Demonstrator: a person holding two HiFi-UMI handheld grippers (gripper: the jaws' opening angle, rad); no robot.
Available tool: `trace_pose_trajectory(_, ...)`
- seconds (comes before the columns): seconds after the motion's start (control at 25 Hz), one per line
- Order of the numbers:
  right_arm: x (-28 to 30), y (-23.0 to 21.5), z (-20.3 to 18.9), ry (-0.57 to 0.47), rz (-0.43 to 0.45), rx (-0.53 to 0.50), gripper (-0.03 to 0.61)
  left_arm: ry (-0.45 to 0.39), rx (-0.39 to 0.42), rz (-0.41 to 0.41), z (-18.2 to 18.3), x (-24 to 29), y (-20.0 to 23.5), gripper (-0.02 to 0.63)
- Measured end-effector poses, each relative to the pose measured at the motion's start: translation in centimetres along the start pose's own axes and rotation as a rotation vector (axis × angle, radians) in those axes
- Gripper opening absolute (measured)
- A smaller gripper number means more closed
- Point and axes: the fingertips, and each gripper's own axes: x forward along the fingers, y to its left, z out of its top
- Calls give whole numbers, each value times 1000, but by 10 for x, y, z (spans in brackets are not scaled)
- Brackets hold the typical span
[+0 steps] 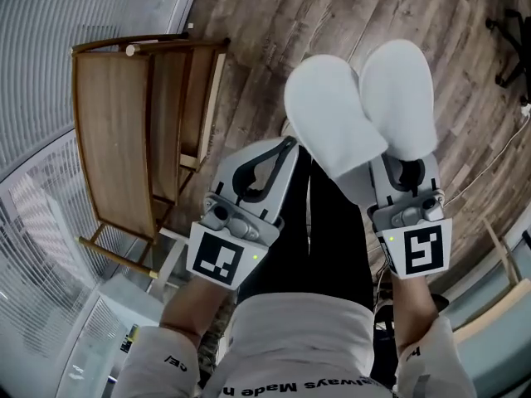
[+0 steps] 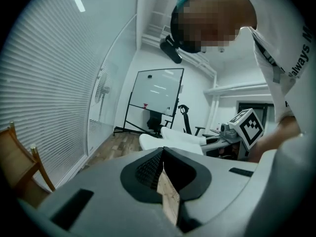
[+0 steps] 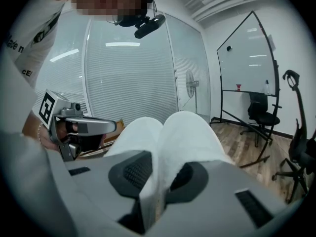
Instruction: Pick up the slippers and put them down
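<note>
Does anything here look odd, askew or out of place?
Only one thing: both white slippers hang from the right gripper alone, pinched together at one end, while the left gripper is shut on nothing.

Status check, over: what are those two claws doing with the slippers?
Right claw shut on both white slippers, off the floor. Left claw shut, empty. Wooden chair at left, apart from them.

The person wears a white shirt (image 1: 290, 338) with black lettering and black trousers (image 1: 336, 239). The left tool (image 2: 163, 151) and right tool (image 3: 159, 176) are grey with black ribbed pads (image 2: 148, 169), each carrying a white cube (image 1: 222, 257) with black square markers.
</note>
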Motion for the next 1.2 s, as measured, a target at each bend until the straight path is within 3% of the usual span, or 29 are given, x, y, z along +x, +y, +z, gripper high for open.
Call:
trace_pose_trajectory(0.48,57,-18,-99,16,-5,-19,61,22,20,-15,-95,38,23,12)
trace_pose_trajectory(0.88,100,-24,-216,56,12,-7,58,51,-19,-17,-213,55,44,12)
trace_pose_trajectory(1.2,158,-38,-314,70,39,-61,58,87,73,-48,-312,91,81,12)
